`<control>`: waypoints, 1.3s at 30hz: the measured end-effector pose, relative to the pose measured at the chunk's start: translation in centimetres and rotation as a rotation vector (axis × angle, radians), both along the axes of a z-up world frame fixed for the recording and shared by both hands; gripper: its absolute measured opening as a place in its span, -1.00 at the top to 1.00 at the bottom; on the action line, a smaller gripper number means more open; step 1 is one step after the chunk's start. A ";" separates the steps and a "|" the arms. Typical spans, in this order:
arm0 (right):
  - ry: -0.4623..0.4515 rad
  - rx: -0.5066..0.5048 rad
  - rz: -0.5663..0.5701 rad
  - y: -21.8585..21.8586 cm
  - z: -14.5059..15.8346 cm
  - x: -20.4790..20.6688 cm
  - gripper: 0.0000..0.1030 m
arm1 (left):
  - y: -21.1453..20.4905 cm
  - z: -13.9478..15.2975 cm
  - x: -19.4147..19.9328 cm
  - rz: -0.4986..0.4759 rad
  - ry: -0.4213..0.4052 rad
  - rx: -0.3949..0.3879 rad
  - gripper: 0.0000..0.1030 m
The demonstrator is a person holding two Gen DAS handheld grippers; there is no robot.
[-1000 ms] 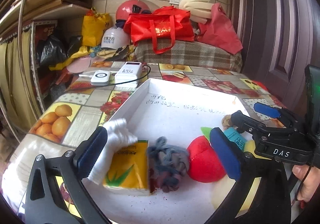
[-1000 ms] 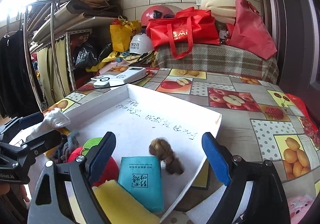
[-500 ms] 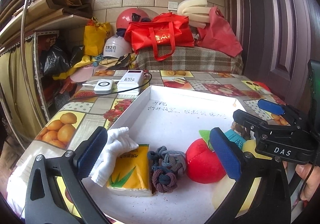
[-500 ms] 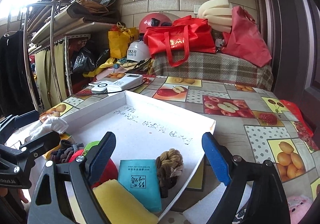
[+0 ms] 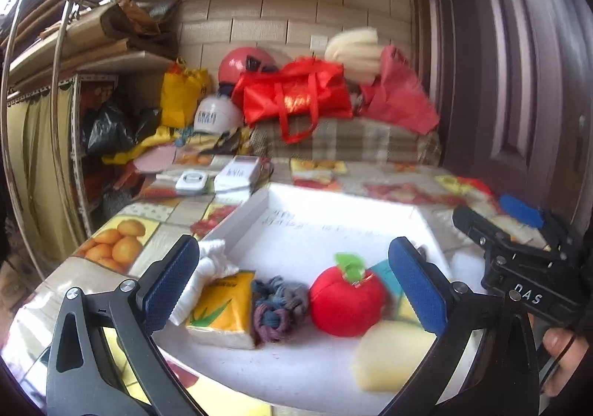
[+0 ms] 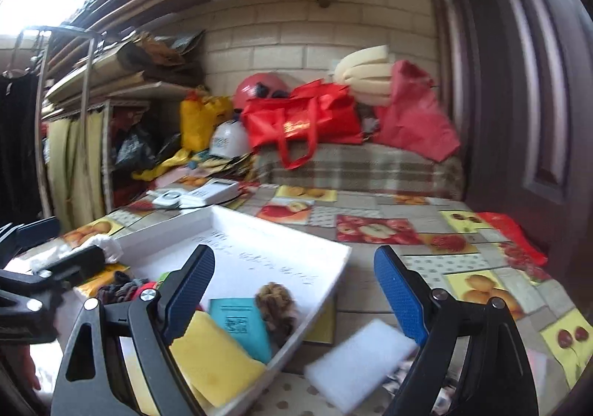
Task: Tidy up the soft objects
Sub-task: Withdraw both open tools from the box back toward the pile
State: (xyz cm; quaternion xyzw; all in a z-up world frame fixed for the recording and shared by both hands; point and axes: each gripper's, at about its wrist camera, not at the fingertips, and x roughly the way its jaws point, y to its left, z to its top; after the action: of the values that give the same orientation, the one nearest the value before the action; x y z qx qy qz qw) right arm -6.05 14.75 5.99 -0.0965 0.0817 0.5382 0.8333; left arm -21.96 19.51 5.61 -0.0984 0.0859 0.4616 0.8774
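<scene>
A white tray (image 5: 333,227) on the fruit-print table holds a white cloth (image 5: 211,267), a yellow tissue pack (image 5: 222,308), a grey-blue rope knot (image 5: 278,308), a red plush apple (image 5: 346,304), a teal packet (image 5: 385,271) and a yellow sponge (image 5: 393,353). My left gripper (image 5: 292,267) hangs open before the tray's near edge, holding nothing. In the right wrist view the yellow sponge (image 6: 211,360), teal packet (image 6: 241,327) and a brown rope knot (image 6: 276,304) lie in the tray's corner. A white foam block (image 6: 355,360) lies on the table outside it. My right gripper (image 6: 294,290) is open and holds nothing.
A power bank (image 5: 237,175) and a small white device (image 5: 191,180) lie behind the tray. A red bag (image 5: 296,93), helmets and a plaid-covered pile fill the back. Shelves stand at the left, a dark door (image 6: 537,101) at the right. A red plastic bag (image 6: 515,238) lies near the table's right edge.
Both grippers have drawn back from the tray and tilted up, so more wall shows. The white foam block has come into the right wrist view. Both stay open.
</scene>
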 end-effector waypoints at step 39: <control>0.272 -0.030 -0.303 -18.8 -0.2 16.7 -1.00 | -6.9 -0.5 8.7 -0.329 0.190 0.003 -0.99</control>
State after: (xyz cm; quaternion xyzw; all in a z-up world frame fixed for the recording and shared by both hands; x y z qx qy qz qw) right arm 10.66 -4.03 5.77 -0.0217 0.2152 0.4134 0.8845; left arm -13.26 12.59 5.15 -0.0376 0.1826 0.3190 0.9293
